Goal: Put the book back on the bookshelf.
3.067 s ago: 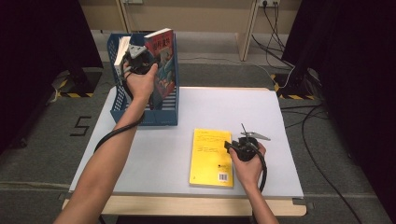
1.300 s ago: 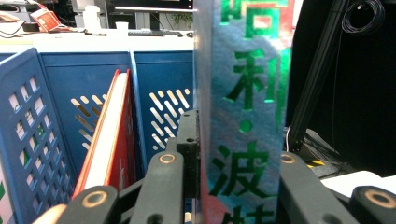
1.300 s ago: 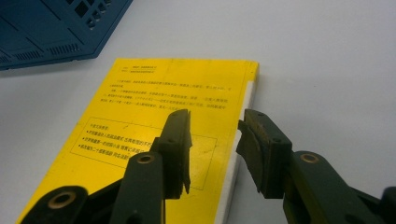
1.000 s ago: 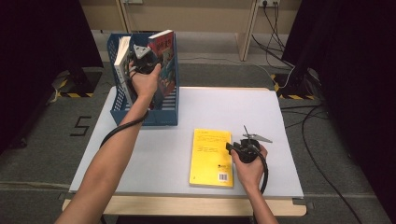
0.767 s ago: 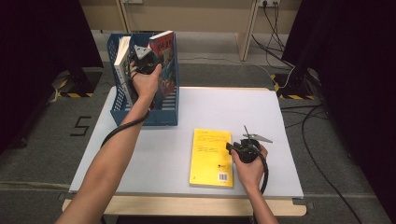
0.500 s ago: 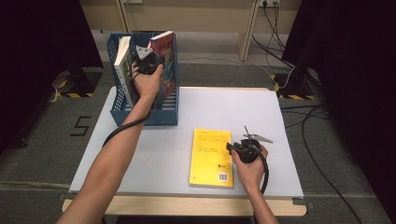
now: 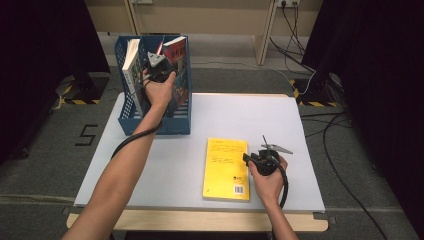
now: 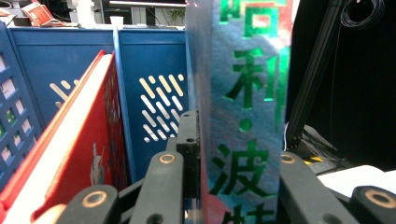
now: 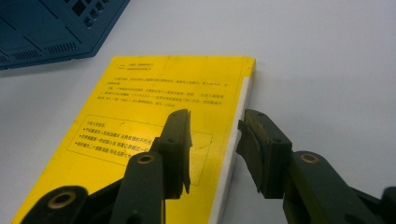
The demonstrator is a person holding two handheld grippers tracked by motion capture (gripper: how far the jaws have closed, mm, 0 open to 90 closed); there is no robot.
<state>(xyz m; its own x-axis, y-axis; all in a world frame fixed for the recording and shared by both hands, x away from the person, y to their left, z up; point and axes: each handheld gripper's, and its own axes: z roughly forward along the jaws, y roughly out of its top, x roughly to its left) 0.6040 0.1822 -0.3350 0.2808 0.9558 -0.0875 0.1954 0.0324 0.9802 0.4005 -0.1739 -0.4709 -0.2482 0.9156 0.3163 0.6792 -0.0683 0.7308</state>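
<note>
My left gripper (image 7: 159,65) is raised over the blue file rack (image 7: 155,125) and is shut on an upright book (image 8: 247,93) whose grey spine carries green characters. In the high view this book shows a red cover (image 7: 176,60) and stands in the rack's right-hand slot. My left gripper (image 8: 240,149) has one jaw on each side of the spine. A yellow book (image 7: 225,167) lies flat on the white table (image 7: 300,130). At its right edge my right gripper (image 7: 250,159) is open. One jaw hangs over the yellow cover (image 9: 154,98) and the other stands just past the white page edge of my right gripper (image 9: 212,135).
A second red book (image 8: 88,140) leans in the neighbouring slot, and a pale-edged book (image 7: 131,65) stands in the rack's left slot. The rack stands at the table's far left corner. Cables and a dark curtain lie on the floor to the right.
My left gripper with its book has edged slightly to the right over the rack. The right gripper and the yellow book have not moved.
</note>
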